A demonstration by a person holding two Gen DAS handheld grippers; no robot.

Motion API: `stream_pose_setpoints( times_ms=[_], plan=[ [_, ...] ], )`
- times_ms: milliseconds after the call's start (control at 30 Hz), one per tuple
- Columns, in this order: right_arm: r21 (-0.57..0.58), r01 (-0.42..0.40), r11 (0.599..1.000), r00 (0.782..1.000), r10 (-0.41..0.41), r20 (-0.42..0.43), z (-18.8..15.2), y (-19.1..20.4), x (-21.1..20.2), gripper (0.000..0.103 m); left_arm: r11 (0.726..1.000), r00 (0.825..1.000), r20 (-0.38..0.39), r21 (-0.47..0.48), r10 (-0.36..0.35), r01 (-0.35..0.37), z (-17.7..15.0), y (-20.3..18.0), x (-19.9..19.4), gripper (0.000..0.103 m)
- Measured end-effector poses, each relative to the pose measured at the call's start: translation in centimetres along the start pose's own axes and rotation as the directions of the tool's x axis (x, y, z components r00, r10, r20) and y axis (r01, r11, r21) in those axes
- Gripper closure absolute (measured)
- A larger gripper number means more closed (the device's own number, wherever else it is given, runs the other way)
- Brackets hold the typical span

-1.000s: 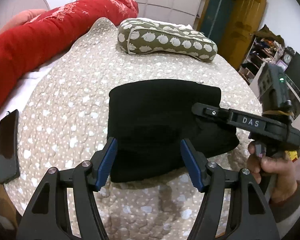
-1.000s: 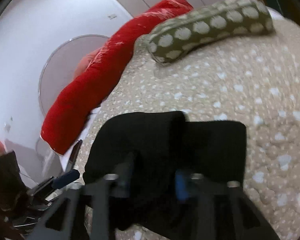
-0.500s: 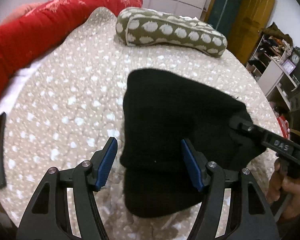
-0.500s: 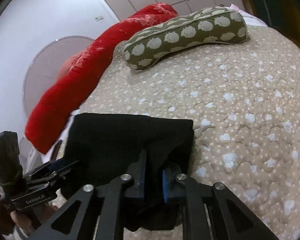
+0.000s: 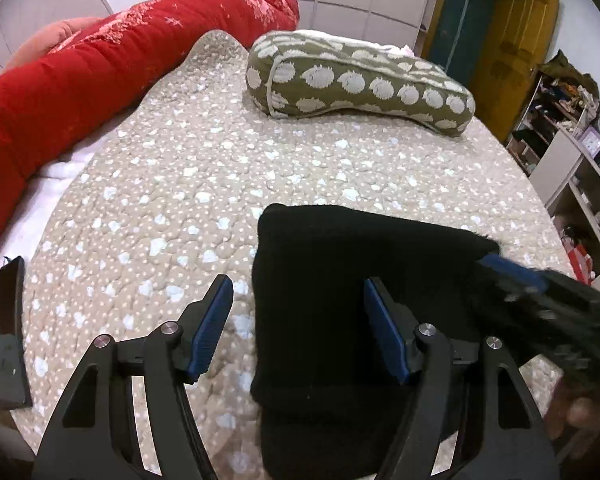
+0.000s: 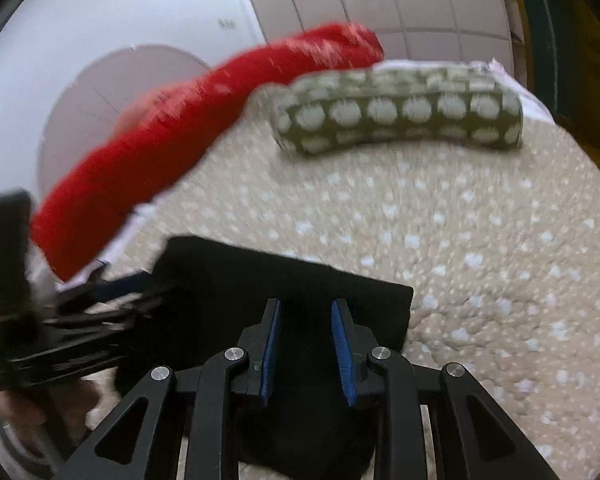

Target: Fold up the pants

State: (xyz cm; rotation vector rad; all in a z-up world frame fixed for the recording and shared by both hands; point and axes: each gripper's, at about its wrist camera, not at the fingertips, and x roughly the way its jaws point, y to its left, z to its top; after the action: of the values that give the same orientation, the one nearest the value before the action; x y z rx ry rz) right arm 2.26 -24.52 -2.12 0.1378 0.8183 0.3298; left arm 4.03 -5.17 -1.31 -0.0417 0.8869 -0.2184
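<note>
the black pants lie as a compact folded block on the spotted quilt, toward the near edge of the bed, at about 5 o'clock from the long olive pillow and well clear of it. the red bolster runs along the far left, and a dark flat thing lies at the quilt's left edge.

the left gripper hangs over the bundle's left edge with its jaws set wide; one blue pad is over bare quilt, the other over the cloth, and nothing is pinched. the right gripper sits over the bundle's near right part, its jaws only a narrow way apart and just now opening; black cloth shows in the gap, but the pads look free of it rather than pressing. the right-wrist view is smeared, so that is my best reading.

to me this looks like the tail of the job: the last fold is laid and the right tool is letting go. what's left, i'd guess, is to draw both tools back without dragging the top layer, and perhaps press the stack flat, since its near edge at 6 o'clock looks thick.
</note>
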Motion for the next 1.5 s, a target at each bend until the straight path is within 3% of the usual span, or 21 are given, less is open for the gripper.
stream_pose_setpoints(
  times_ms=[267, 500, 667, 833, 1367, 1500],
  plan=[
    [0.023, 0.014, 1.0, 1.0, -0.014, -0.024, 1.0, -1.3, 3.0, 0.078, 1.0, 1.0, -0.025, -0.012, 0.013, -0.013, 0.6, 0.1, 2.5, 0.024],
    [-0.049, 0.045, 0.998, 0.999, -0.046, -0.022, 0.5, 0.6, -0.9, 0.078, 1.0, 1.0, -0.026, -0.008, 0.016, -0.016, 0.3, 0.0, 2.3, 0.024],
    [-0.091, 0.054, 0.994, 0.998, -0.057, -0.02, -2.4, 1.8, -3.6, 0.078, 1.0, 1.0, -0.025, -0.015, 0.017, -0.018, 0.1, 0.1, 2.2, 0.023],
    [-0.097, 0.089, 0.991, 0.995, -0.094, -0.042, -5.3, 1.5, -3.0, 0.078, 1.0, 1.0, -0.025, -0.023, 0.016, -0.016, -0.2, -0.1, 2.4, 0.02],
    [-0.043, 0.082, 0.996, 0.996, -0.083, -0.033, -4.0, 1.1, -4.4, 0.076, 0.998, 0.999, -0.029, -0.056, 0.02, -0.021, -1.8, 0.7, -1.4, 0.02],
    [-0.02, 0.096, 0.995, 0.994, -0.097, -0.046, -4.2, 0.4, -3.3, 0.07, 0.998, 0.999, -0.047, -0.059, 0.017, -0.019, -2.6, 0.9, -1.0, 0.02]
  ],
)
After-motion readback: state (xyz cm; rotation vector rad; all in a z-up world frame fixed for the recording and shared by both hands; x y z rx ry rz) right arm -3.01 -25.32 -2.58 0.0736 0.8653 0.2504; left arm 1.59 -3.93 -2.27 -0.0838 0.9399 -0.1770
